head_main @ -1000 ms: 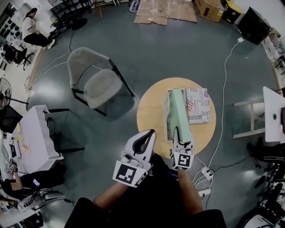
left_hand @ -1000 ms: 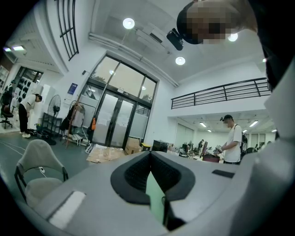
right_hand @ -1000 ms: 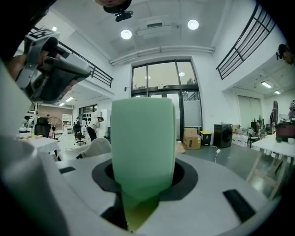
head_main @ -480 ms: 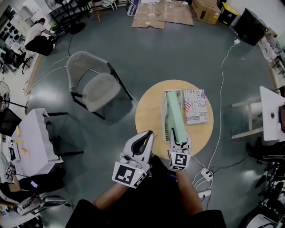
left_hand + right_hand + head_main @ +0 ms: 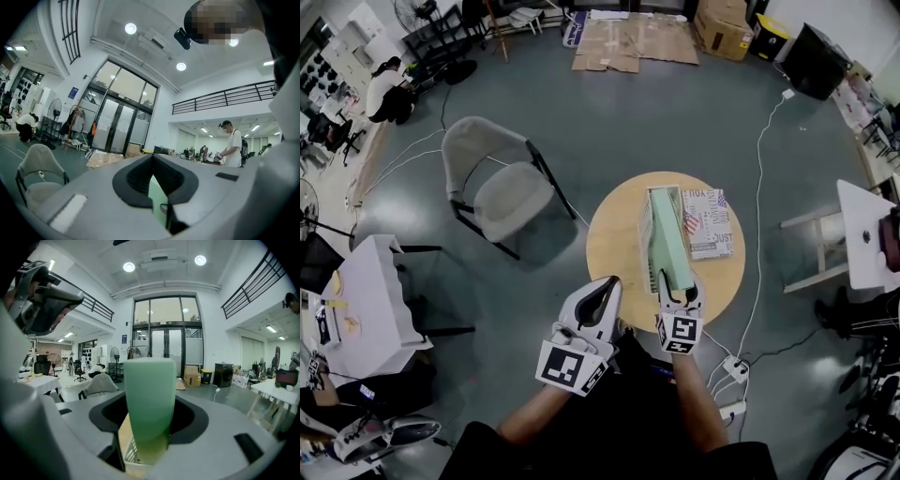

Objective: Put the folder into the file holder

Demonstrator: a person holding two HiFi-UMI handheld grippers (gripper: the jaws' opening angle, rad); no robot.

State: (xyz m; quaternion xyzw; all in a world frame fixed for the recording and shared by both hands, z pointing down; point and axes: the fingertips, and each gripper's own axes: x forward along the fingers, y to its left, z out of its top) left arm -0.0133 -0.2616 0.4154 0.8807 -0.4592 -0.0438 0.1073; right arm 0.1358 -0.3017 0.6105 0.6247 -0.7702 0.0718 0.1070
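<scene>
Right gripper (image 5: 680, 283), at the table's near edge, has just been opening its jaws; they now stand wide, with the near end of the green folder (image 5: 667, 239) between them and a gap on either side. Left gripper (image 5: 614, 281) hangs off the round table's (image 5: 614, 239) near-left edge with its jaws closed and nothing in them. One pale mesh file holder (image 5: 645, 234) stands at the middle of the table, and the single folder stands on edge inside it. One printed book (image 5: 711, 225) lies flat just right of the holder, reaching the table's right edge. Bare wood fills the table's left side. One chair (image 5: 502, 187) stands well apart, left of the table.
</scene>
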